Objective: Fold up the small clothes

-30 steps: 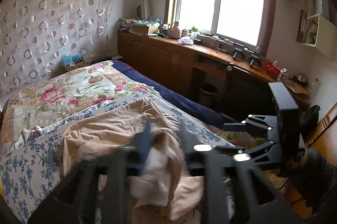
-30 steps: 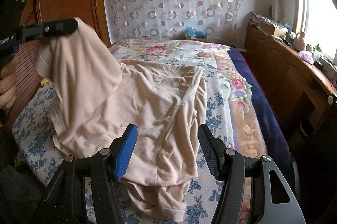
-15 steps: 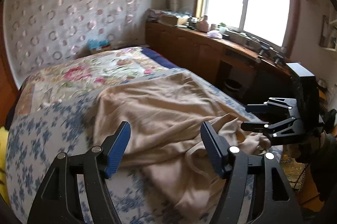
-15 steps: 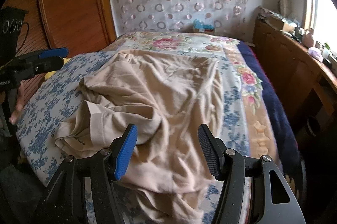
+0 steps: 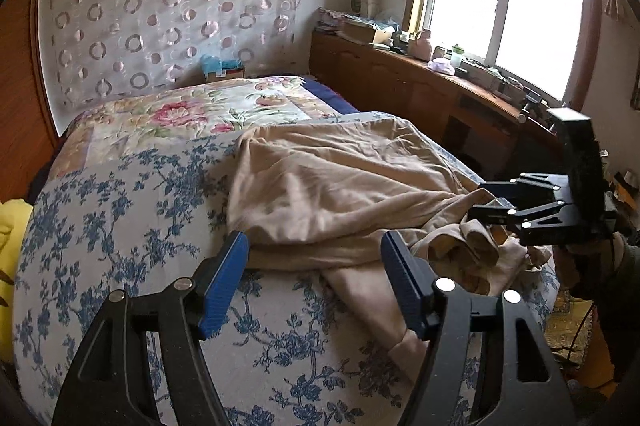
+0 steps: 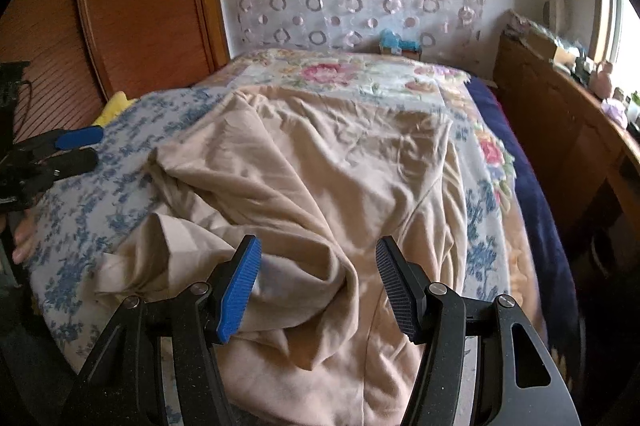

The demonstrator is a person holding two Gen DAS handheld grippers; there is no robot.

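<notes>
Both our grippers (left gripper [image 5: 314, 278], right gripper [image 6: 318, 286]) gape empty — the beige garment [image 6: 320, 177] lies crumpled, folding barely begun.

Bare blue-flowered sheet [image 5: 120, 226] lies open at nine o'clock of the rumpled beige garment [image 5: 340, 185]; the wooden cabinet [image 5: 420, 93] walls off three o'clock.
</notes>
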